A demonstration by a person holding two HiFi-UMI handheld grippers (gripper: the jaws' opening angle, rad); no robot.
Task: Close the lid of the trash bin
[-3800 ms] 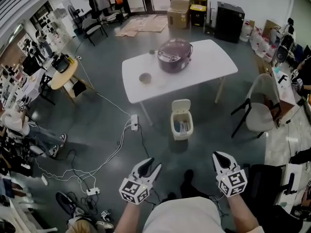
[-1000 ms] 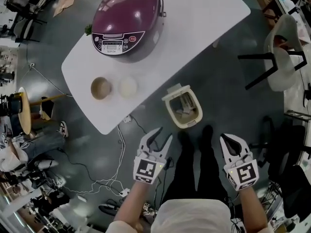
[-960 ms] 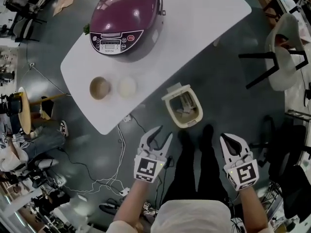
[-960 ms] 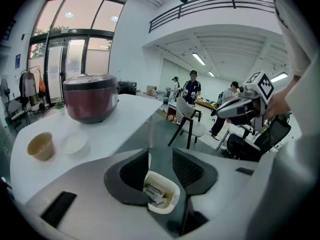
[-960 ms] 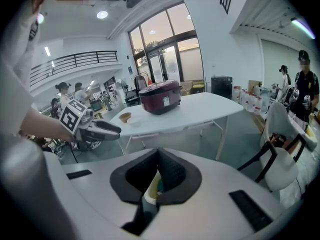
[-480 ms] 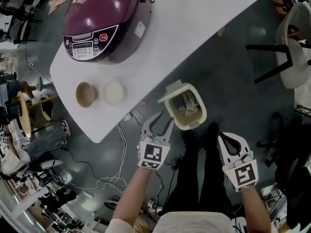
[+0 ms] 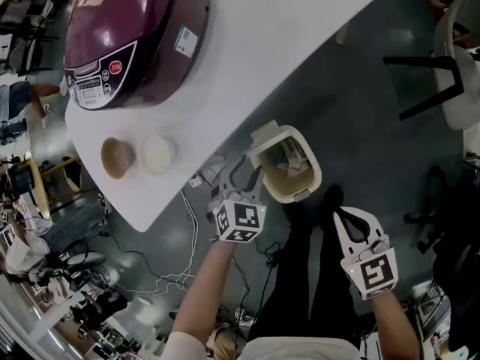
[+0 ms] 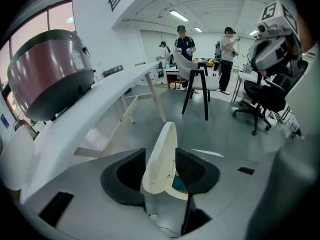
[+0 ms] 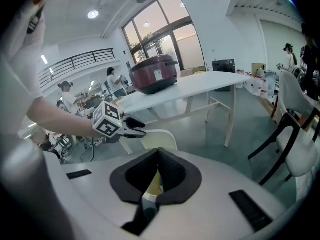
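Left gripper view shows the left claw (image 8: 160,156) wide apart. It has just been opening, and the standing white lid (image 8: 165,136) is between its jaws, not squeezed. The trash bin (image 7: 296,197) sits on the floor by the tabletop (image 7: 300,43). I think the next move is to push the lid down. The right claw (image 9: 158,151) is closed and empty

On the surface (image 7: 300,36), the rice cooker (image 7: 127,36) sits far left, with the left bowl (image 7: 118,157) and right bowl (image 7: 157,154) side by side before it. The trash bin (image 7: 289,195) stands on the floor (image 7: 375,126) beside the surface's near edge, its lid (image 7: 268,135) raised on the surface's side; a chair (image 7: 465,88) is far right
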